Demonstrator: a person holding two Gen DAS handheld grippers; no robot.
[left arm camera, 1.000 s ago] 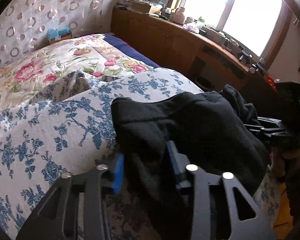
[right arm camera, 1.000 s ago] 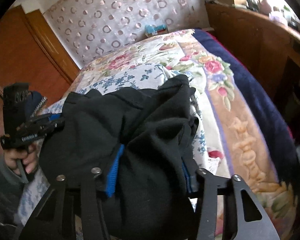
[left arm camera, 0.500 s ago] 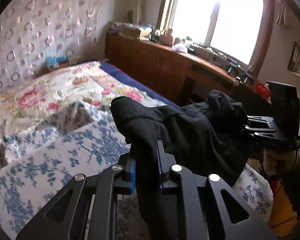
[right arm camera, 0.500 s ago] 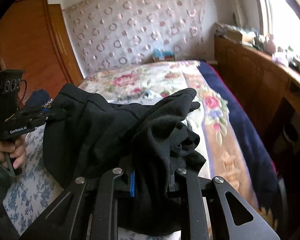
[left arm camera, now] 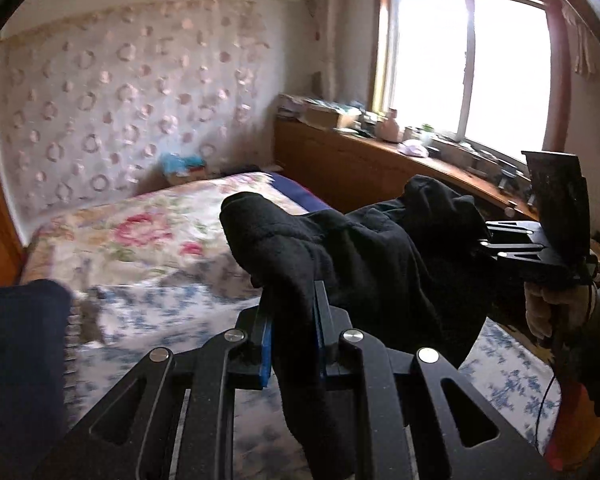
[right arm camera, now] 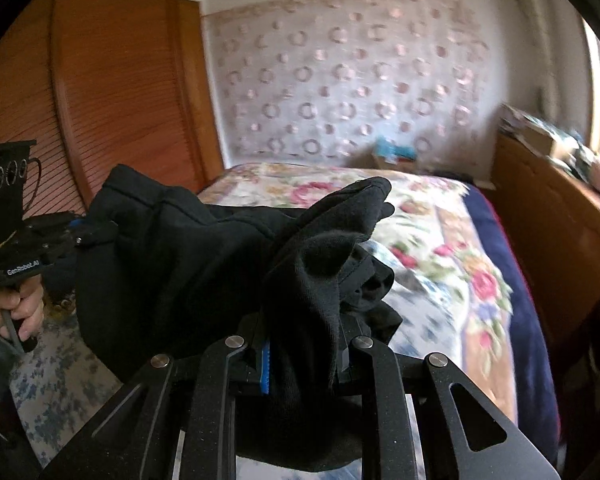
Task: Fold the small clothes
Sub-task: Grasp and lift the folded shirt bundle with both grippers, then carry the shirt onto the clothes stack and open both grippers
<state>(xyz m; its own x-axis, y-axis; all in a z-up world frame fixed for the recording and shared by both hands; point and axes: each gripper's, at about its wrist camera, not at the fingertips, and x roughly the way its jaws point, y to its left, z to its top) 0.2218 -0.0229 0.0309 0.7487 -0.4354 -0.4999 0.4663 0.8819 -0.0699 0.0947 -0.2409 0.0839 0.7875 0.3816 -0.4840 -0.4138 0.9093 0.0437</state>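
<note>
Between the two grippers, a black garment hangs clear above the bed, its long axis running crosswise from one gripper to the other. The left gripper is clamped narrow on one bunched end, with cloth filling the gap between its blue-padded fingers and draping down over the linkage. The right gripper is clamped likewise on the opposite end, where a loose flap points forward and upward, away from the jaws. The garment sags between the two holds. Its type, front and hem cannot be made out; the fabric is crumpled and folds hide most of its outline. Each gripper's fingertips are buried in cloth. The bedcover beneath is motion-blurred. A hand grips the left handle.
</note>
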